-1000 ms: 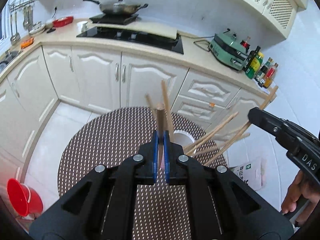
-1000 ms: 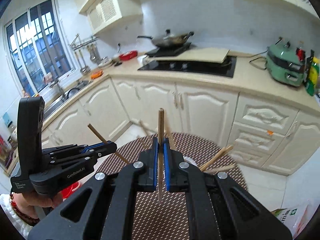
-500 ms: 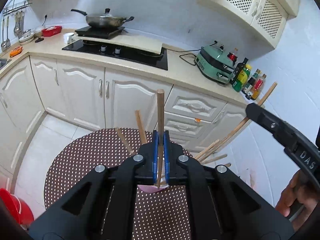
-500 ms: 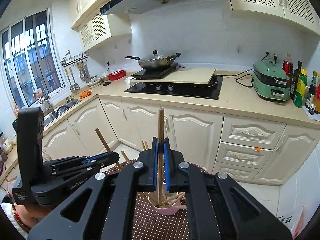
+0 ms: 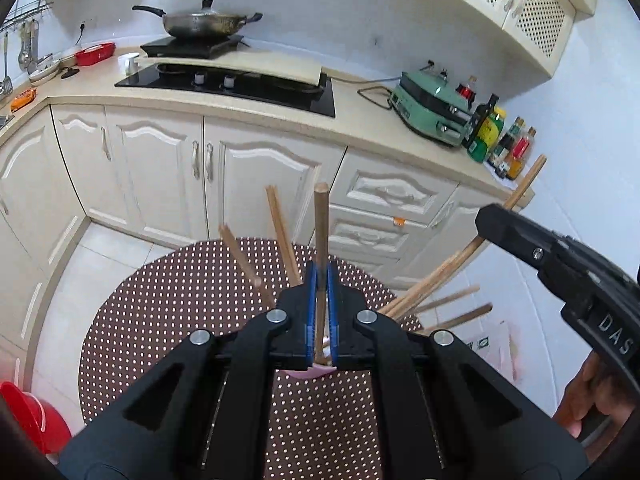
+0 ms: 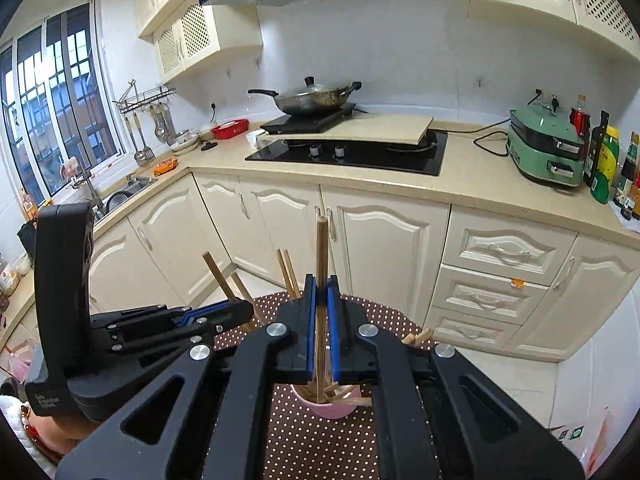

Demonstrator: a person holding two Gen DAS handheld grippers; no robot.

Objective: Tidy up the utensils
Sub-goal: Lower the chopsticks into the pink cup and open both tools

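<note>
My left gripper (image 5: 321,272) is shut on an upright wooden chopstick (image 5: 321,220). Its lower end reaches down into a pink cup (image 5: 316,372), which is mostly hidden beneath the jaws. My right gripper (image 6: 321,284) is shut on another upright chopstick (image 6: 322,248), whose lower end stands inside the pink cup (image 6: 332,408). Several more chopsticks (image 5: 432,284) lean out of the cup. In the left wrist view the right gripper (image 5: 486,218) comes in from the right. In the right wrist view the left gripper (image 6: 240,308) sits at the left, beside the cup.
The cup stands on a round table with a brown dotted cloth (image 5: 160,300). Behind it run cream cabinets and a counter with a hob and wok (image 6: 316,98), a green appliance (image 6: 548,148) and bottles (image 5: 488,132). A red bucket (image 5: 24,416) sits on the floor at left.
Both grippers have come in over the pink cup and sunk a little, each keeping its chopstick. The lower ends of the chopsticks now sit in the cup, which lies under the jaws.
</note>
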